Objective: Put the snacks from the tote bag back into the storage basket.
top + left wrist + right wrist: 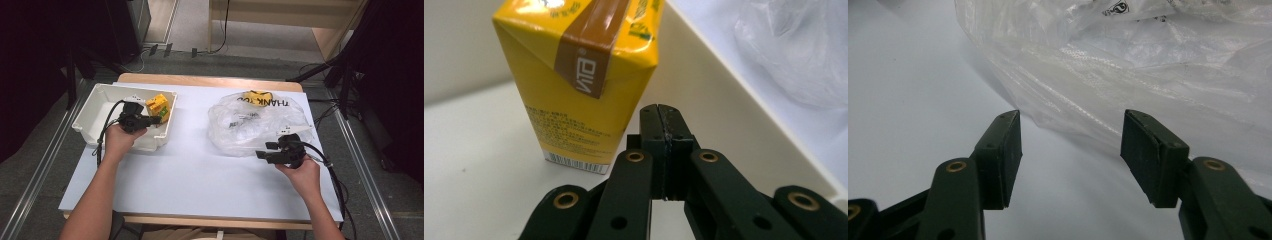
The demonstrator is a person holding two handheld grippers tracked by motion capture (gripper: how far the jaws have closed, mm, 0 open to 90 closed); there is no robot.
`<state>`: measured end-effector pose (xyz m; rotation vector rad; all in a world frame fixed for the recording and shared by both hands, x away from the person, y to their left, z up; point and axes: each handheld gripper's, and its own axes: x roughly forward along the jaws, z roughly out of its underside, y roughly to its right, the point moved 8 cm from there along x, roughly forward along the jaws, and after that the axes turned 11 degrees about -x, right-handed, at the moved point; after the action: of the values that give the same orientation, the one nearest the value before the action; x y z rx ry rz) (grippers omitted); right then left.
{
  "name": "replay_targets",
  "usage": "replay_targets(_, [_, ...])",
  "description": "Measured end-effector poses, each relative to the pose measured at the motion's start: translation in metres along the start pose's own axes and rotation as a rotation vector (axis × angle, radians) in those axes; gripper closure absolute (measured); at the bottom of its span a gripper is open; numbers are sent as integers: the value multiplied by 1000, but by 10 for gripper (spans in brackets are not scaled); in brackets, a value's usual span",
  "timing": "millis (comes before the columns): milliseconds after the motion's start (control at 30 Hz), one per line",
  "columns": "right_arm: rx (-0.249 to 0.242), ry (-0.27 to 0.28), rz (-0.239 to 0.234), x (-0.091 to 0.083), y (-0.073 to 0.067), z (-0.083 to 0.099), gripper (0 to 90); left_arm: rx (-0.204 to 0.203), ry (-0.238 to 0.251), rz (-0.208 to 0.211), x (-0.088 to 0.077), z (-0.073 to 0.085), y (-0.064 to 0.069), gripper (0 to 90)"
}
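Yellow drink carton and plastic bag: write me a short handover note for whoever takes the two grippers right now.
Left gripper: shut on nothing, inside the white bin, beside the yellow drink carton, which stands upright in the bin.
Right gripper: open, holding nothing, pointed at the near edge of the clear plastic bag on the table.
Done: the carton is in the bin.
Left: likely draw the left gripper out; whether the bag holds more items I cannot tell, so check it.

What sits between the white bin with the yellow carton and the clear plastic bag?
Nothing: in the high view, bare white table separates the bin from the bag.
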<state>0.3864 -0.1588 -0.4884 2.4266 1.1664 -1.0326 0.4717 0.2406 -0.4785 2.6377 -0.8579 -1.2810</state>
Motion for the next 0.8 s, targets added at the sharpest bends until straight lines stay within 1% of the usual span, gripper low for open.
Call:
replay_targets(233, [-2, -7, 1, -1, -1, 1, 425, -11, -28, 6, 9, 4, -3, 900])
replay_targets(400, [-4, -7, 5, -1, -1, 2, 425, -11, -41, -6, 12, 5, -7, 900])
replay_targets(500, [-7, -8, 5, -1, -2, 2, 425, -28, -23, -29, 11, 3, -11, 900])
replay_targets(733, [-8, -12, 6, -1, -3, 3, 425, -55, -3, -38, 12, 1, -18, 900])
replay_targets(800, [-9, -14, 7, 0, -3, 3, 425, -56, -7, -42, 13, 0, -19, 900])
